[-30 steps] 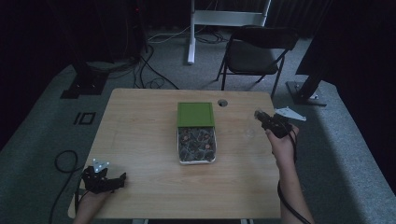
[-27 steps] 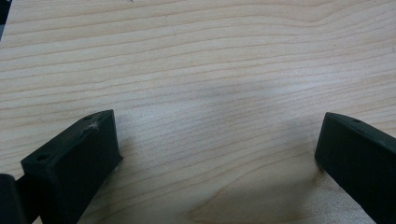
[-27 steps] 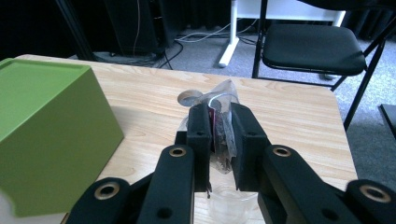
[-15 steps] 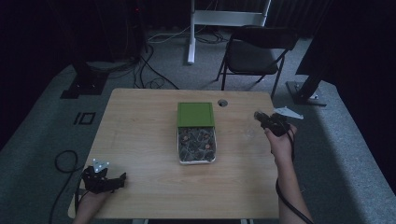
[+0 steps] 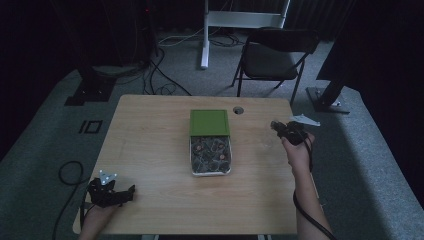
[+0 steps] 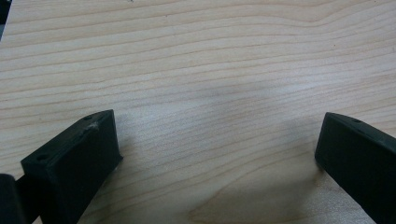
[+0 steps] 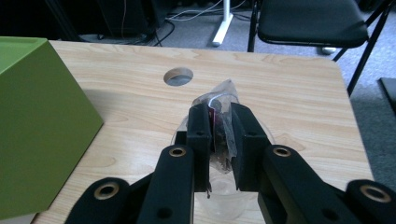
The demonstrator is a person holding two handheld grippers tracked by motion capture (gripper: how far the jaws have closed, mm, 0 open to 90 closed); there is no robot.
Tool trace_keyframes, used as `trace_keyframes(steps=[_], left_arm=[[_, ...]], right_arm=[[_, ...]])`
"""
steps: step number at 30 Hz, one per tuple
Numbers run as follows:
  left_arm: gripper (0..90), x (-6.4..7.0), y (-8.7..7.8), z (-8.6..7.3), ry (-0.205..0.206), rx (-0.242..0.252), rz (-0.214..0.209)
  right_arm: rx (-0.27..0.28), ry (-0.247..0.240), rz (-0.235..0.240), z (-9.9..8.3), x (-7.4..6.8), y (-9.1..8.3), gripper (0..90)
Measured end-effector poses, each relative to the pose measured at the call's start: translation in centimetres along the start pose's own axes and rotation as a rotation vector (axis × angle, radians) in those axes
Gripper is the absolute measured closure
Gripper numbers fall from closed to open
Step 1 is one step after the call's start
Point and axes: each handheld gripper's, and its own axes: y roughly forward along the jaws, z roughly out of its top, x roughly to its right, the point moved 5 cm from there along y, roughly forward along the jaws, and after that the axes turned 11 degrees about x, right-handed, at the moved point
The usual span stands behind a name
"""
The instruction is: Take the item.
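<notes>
The right gripper [image 7: 220, 135] is clamped on a small clear plastic bag [image 7: 221, 100] with dark bits and something red inside; the bag sticks up between the two black jaws, which press on it from both sides. In the high view this gripper [image 5: 278, 126] is held above the right part of the wooden table [image 5: 150, 125], to the right of the green lid [image 5: 209, 122] and near the round hole [image 5: 238, 110] in the tabletop. The lid half covers an open box [image 5: 210, 157] of small bagged parts in the middle of the table. The left gripper [image 5: 131, 190] rests low at the near left corner, its jaws spread wide over bare wood with nothing between them.
</notes>
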Motion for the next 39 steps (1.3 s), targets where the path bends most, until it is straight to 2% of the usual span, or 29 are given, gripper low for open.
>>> trace_keyframes(steps=[4, 7, 11, 16, 25, 32, 36, 39], left_arm=[[0.2, 0.0, 0.0, 0.0, 0.0, 0.0, 0.0], [0.2, 0.0, 0.0, 0.0, 0.0, 0.0, 0.0], [0.2, 0.0, 0.0, 0.0, 0.0, 0.0, 0.0], [0.2, 0.0, 0.0, 0.0, 0.0, 0.0, 0.0], [0.2, 0.0, 0.0, 0.0, 0.0, 0.0, 0.0], [0.2, 0.0, 0.0, 0.0, 0.0, 0.0, 0.0], [0.2, 0.0, 0.0, 0.0, 0.0, 0.0, 0.0], [0.2, 0.0, 0.0, 0.0, 0.0, 0.0, 0.0]], right_arm=[[-0.007, 0.004, -0.002, 0.0, 0.0, 0.3, 79.3], [-0.015, -0.01, -0.009, 0.0, 0.0, 0.4, 79.2], [-0.039, 0.004, -0.007, -0.4, 0.1, 0.6, 77.8], [-0.045, 0.012, -0.001, -0.6, 0.1, 0.6, 70.3], [-0.041, -0.017, 0.0, -0.4, 0.2, 0.4, 60.6], [-0.023, 0.003, 0.0, 0.0, 0.4, 0.0, 54.7], [-0.015, -0.008, 0.008, 0.2, 0.3, -0.4, 49.3], [-0.017, -0.025, 0.026, 0.2, 0.1, -0.7, 41.6]])
